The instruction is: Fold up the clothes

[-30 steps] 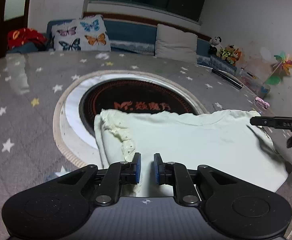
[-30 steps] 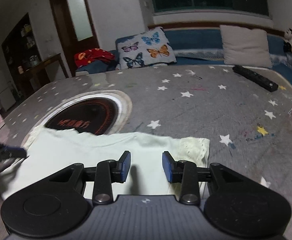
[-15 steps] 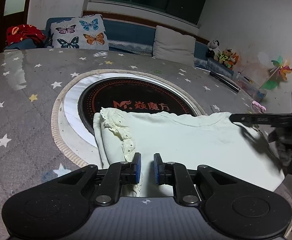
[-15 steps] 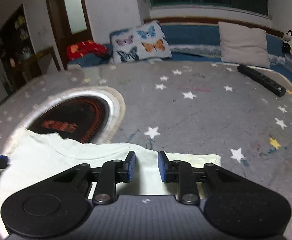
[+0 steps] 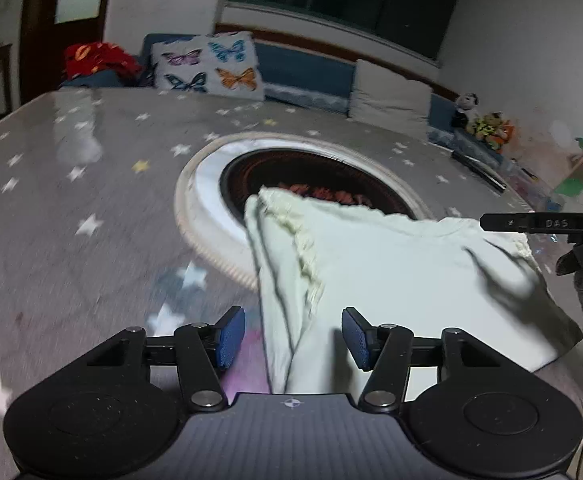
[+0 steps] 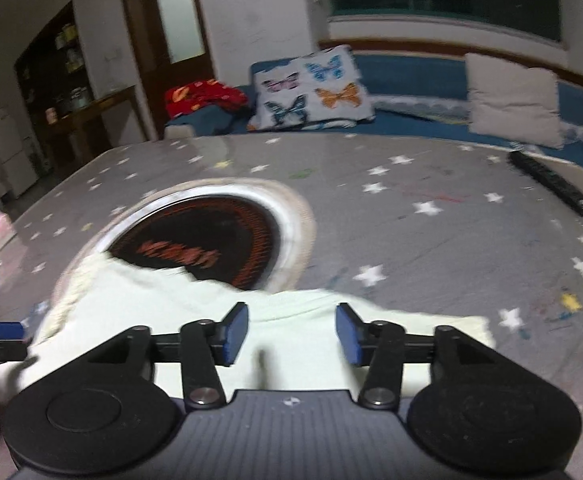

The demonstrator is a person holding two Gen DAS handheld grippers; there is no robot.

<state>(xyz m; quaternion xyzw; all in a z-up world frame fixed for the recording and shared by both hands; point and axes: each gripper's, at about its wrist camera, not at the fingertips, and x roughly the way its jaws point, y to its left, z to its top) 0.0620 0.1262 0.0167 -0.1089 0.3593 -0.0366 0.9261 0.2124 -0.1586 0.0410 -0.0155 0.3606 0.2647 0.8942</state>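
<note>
Left wrist view: the left claw (image 5: 293, 334) has just been opening and now stands apart, with the folded edge of the pale cream cotton garment with lace trim (image 5: 391, 272) lying between the blue pads but not pressed by either. The garment spreads ahead and to the right of the claw on the grey star-patterned counter (image 5: 71, 208), its far corner overlapping the round black-and-red inset plate (image 5: 275, 172). Right wrist view: the right claw (image 6: 291, 332) has likewise just been opening; its pads are apart above the garment's (image 6: 163, 312) near edge, gripping nothing. Judgement: the fabric is light, limp and non-slippery; best taken at the corners or the folded hem.
</note>
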